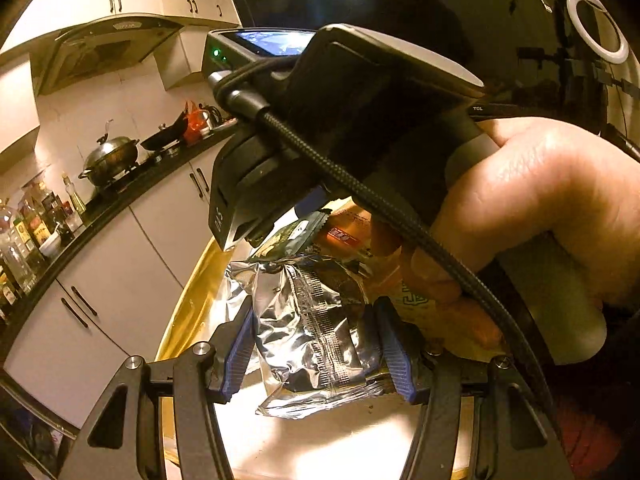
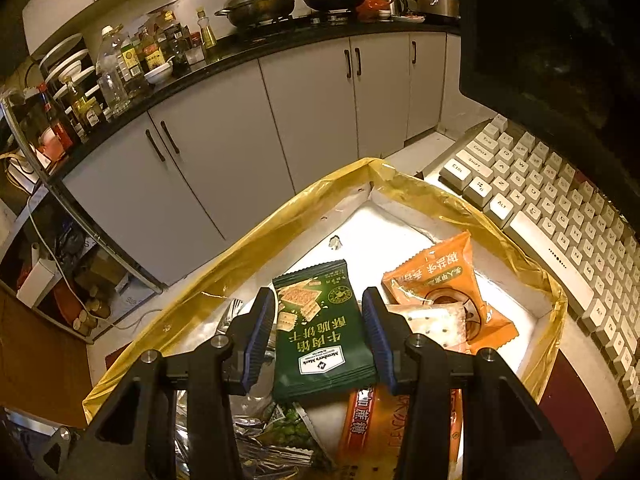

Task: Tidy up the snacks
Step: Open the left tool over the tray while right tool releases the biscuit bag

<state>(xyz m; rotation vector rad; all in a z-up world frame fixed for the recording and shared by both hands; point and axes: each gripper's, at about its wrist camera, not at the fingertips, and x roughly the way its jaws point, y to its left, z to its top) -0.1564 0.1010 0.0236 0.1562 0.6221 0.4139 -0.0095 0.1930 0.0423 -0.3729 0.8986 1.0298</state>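
My left gripper (image 1: 318, 350) is shut on a crinkled silver foil packet (image 1: 316, 320), its blue pads pressing both sides, above a white box lined with yellow plastic (image 1: 188, 308). In the right wrist view my right gripper (image 2: 319, 320) is shut on a dark green cracker packet (image 2: 320, 332), held over the same box (image 2: 224, 280). That green packet (image 1: 296, 236) also shows in the left wrist view, under the other gripper and the hand (image 1: 540, 200) holding it. In the box lie orange packets (image 2: 440, 276), a clear cracker pack (image 2: 436, 324) and an orange-red packet (image 2: 372, 420).
A white keyboard (image 2: 560, 240) lies right of the box, below a dark monitor (image 2: 540, 40). Beyond the box runs a black kitchen counter (image 2: 280, 44) with bottles (image 2: 120, 64), a lidded wok (image 2: 260, 4) and grey cabinet doors (image 2: 240, 128) beneath. Cluttered shelves stand at left.
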